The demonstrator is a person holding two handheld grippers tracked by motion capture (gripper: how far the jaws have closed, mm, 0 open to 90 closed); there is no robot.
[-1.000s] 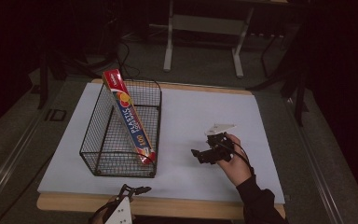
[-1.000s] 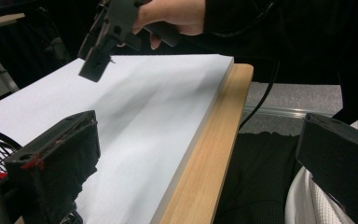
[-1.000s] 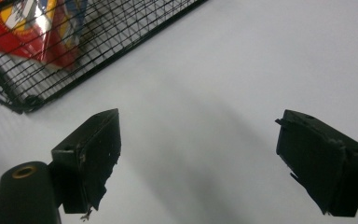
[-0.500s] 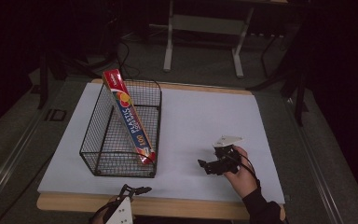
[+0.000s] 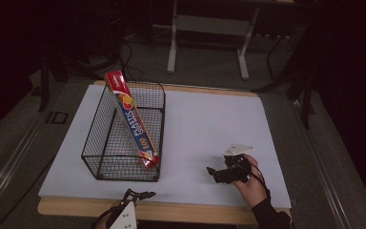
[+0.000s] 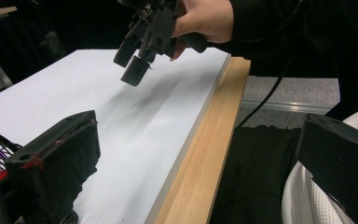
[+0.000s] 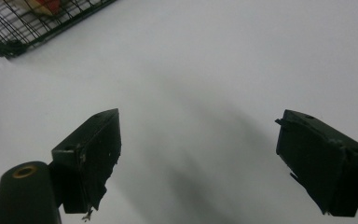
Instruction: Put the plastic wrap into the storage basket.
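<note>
Black wire forms the basket that stands on the left part of the desk, which is covered with a white sheet and has a wooden front edge. Inside the basket a long red box of plastic wrap leans: its lower end rests in the front right corner of the basket, and its upper end rises over the rear left rim.

Near the front edge of the desk, in front of the basket, the left gripper comes in from the bottom of the high view. In the left gripper view its two black jaws stand wide apart with nothing between them, so it is released; one jaw is over the white sheet just beside the basket wire, the other is past the wooden edge, over the person's dark clothing.

More to the right, well apart from the basket, the right gripper is held in the person's hand above the bare white sheet, and it points to the left. It carries a grey three-cornered plate on top. In the right gripper view its jaws are also spread wide and empty, with a corner of the basket far off at the upper left.
</note>
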